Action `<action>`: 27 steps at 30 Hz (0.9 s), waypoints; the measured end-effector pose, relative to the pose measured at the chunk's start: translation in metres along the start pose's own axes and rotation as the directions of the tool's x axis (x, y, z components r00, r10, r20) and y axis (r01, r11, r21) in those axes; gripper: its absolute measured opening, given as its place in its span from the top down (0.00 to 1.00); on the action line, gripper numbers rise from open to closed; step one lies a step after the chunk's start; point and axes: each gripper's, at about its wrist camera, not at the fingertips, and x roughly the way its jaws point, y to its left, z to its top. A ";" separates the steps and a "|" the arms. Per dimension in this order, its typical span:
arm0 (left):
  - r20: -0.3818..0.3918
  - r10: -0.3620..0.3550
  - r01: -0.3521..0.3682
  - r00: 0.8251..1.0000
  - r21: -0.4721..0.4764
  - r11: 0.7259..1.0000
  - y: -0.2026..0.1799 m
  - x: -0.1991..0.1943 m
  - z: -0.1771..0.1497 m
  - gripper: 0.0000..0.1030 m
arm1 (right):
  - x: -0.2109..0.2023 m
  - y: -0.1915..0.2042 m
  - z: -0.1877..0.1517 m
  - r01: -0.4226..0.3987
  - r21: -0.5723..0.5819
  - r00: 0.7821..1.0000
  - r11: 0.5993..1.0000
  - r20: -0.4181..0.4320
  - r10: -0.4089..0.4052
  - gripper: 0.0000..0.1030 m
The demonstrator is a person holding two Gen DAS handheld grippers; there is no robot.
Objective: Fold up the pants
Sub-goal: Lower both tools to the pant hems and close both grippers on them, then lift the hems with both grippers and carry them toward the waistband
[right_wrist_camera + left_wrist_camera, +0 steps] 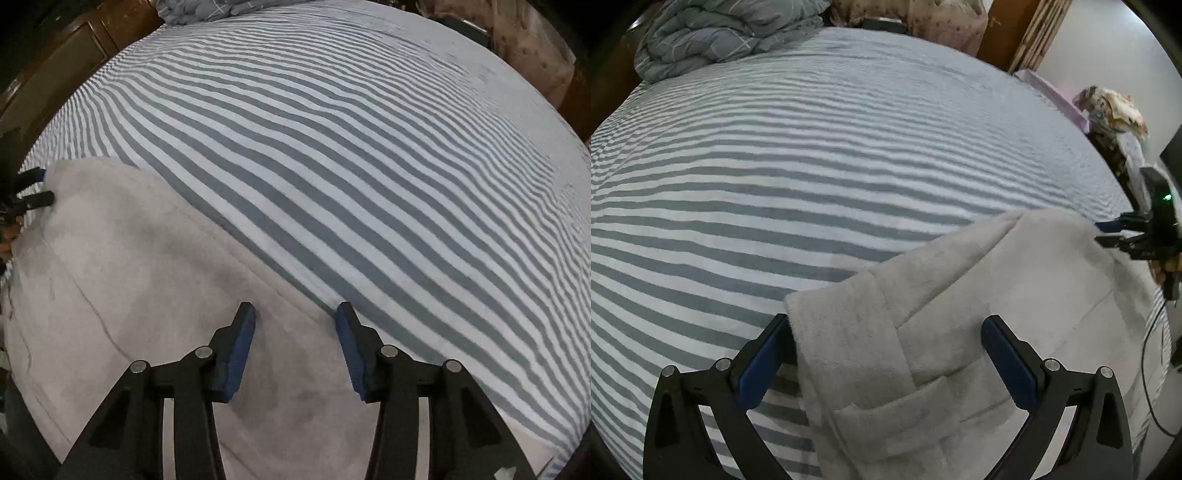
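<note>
Light grey fleece pants [960, 302] lie flat on the striped bed sheet [775, 166], with a folded-over waistband or cuff end and a pocket flap near me. My left gripper [886, 325] is open, its jaws spread on either side of that folded end. In the right wrist view the pants [129, 277] fill the lower left. My right gripper [295, 314] is open over the pants' edge where it meets the sheet [369, 166]. Each gripper shows small in the other's view, at the pants' far edge: the right gripper [1108, 234] and the left gripper [40, 188].
A crumpled grey quilt [713, 33] lies at the head of the bed. A brown patterned pillow [923, 18] sits beside it. Wooden furniture [55, 74] stands past the bed's side. A cluttered stand [1115, 110] and cables [1152, 369] are off the bed's right edge.
</note>
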 end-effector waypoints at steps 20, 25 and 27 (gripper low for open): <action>0.143 0.118 -0.100 0.983 -0.133 0.986 0.018 -0.022 -0.008 0.54 | -0.019 0.029 0.035 0.406 0.048 0.900 0.913 0.152 -0.408 0.95; 0.141 0.087 -0.067 0.986 -0.141 0.988 0.021 -0.020 -0.011 0.52 | 0.008 0.024 0.041 0.406 0.045 0.908 0.913 0.089 -0.409 0.87; 0.140 0.047 -0.024 0.989 -0.164 0.986 0.027 -0.025 -0.010 0.48 | 0.005 0.022 0.043 0.395 0.073 0.912 0.916 0.088 -0.401 0.85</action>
